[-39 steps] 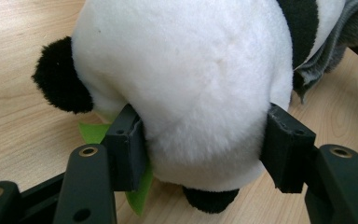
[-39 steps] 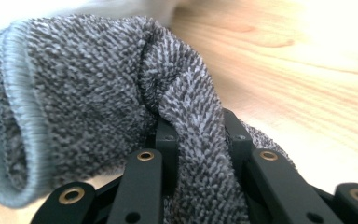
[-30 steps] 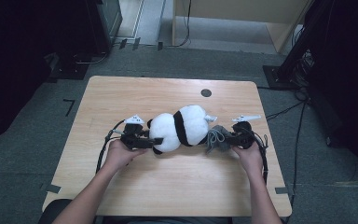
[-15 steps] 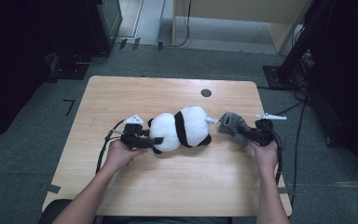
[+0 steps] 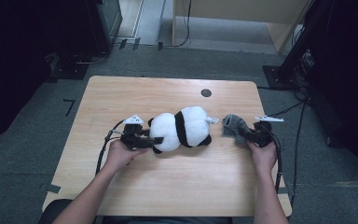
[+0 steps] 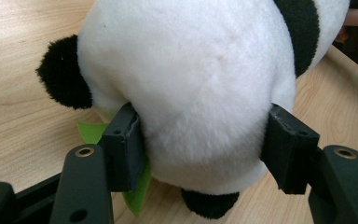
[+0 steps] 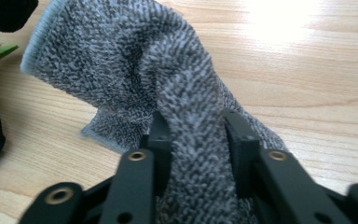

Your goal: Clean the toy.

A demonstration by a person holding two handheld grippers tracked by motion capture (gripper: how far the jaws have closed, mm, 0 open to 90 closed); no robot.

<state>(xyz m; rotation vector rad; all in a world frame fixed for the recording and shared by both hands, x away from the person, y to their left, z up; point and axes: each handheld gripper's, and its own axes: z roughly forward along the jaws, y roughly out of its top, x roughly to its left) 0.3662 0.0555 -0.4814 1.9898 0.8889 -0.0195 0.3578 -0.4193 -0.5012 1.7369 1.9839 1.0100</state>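
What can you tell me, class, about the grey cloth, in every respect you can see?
The cloth is a grey-and-white flecked knit with a pale blue hemmed edge, soft and crumpled. One fold is bunched upright and pinched in the right gripper, whose jaws are closed on it; the rest drapes down onto the wooden table. In the high view it lies right of the panda, apart from it.

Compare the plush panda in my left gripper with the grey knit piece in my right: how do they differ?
The plush panda is bulky, stuffed, white with black patches; the grey knit piece is thin, limp, speckled grey with a pale edge. The panda is far larger. The left gripper spans the panda's body with jaws wide; the right gripper pinches a narrow fold of knit. Both are soft and rest on the table.
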